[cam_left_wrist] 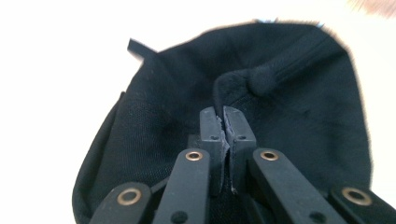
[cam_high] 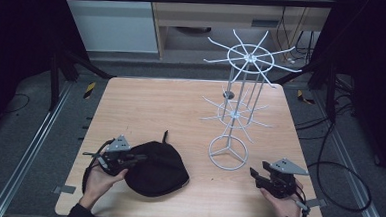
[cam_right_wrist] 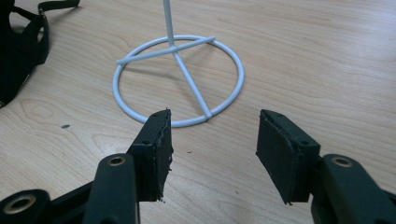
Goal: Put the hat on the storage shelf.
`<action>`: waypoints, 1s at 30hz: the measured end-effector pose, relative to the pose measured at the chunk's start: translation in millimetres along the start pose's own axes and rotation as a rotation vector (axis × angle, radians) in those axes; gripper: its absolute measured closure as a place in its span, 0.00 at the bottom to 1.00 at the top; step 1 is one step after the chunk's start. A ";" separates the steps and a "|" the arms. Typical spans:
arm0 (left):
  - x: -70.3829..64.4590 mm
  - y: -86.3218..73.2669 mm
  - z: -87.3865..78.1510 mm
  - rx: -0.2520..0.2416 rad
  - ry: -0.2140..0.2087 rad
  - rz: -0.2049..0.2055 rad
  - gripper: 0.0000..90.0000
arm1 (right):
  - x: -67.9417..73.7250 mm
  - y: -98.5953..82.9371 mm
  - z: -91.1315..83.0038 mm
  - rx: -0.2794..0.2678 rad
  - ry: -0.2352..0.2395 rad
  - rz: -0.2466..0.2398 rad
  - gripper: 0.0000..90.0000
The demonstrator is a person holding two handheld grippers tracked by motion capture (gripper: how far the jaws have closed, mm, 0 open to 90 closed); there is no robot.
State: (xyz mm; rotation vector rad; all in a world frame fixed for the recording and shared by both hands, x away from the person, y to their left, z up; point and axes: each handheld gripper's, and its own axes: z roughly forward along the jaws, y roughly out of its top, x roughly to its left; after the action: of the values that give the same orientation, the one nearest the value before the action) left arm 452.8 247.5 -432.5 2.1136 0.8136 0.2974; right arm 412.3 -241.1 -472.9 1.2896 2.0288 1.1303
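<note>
Black cap [cam_high: 155, 169] pinched in left tongs [cam_left_wrist: 223, 122], right tongs [cam_right_wrist: 212, 140] apart — agape

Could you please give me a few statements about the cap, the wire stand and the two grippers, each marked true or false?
1. The left gripper is shut on a fold of the black cap. True.
2. The right gripper holds the ring base of the white wire stand. False: its jaws are open with nothing between them, short of the ring.
3. The cap hangs from one of the stand's arms. False: it lies on the wooden table, left of the stand.
4. The stand is upright, with two tiers of spokes above its ring base. True.
5. The cap's strap points toward the far side of the table. True.
</note>
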 end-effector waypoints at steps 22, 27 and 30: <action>-15.1 17.2 -56.4 -0.395 0.044 -0.108 0.97 | -2.0 -0.6 -1.0 -0.007 -0.015 0.001 0.50; -19.7 28.6 -72.6 -0.480 0.068 -0.120 0.97 | -1.7 -0.9 -0.9 -0.006 -0.019 0.003 0.50; -22.6 35.8 -82.0 -0.526 0.071 -0.114 0.97 | -1.9 -0.9 -1.4 -0.008 -0.018 0.006 0.50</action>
State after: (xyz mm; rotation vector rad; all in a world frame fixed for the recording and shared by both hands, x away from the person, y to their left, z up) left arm 413.1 268.1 -351.8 1.5685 0.7914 0.4709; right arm 411.7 -243.6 -473.0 1.2980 2.0063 1.1242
